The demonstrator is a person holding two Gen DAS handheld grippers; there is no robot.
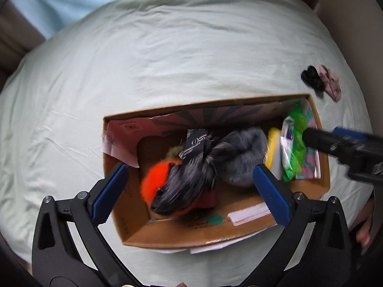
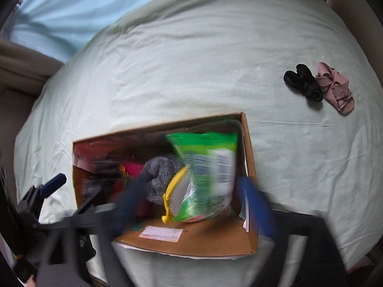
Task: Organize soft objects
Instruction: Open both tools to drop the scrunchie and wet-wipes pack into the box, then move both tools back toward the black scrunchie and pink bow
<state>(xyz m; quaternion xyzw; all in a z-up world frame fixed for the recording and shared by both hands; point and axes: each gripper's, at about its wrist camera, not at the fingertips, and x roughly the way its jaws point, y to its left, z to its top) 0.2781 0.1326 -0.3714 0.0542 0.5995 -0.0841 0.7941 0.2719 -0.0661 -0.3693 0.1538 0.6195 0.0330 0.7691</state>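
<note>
Reading "Diace", black packet [image 1: 195, 143], cardboard box [image 1: 182, 235]

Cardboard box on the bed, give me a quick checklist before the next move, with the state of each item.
1. Left tool open, nothing between its pads: ok.
2. Right tool open: ok, though blurred.
3. Green packet inside the cardboard box: ok.
4. Grey fuzzy bundle in the box: ok.
5. Black sock and pink item boxed: not ok, both lie on the bedsheet.
6. Room left in the box: cannot tell.
</note>
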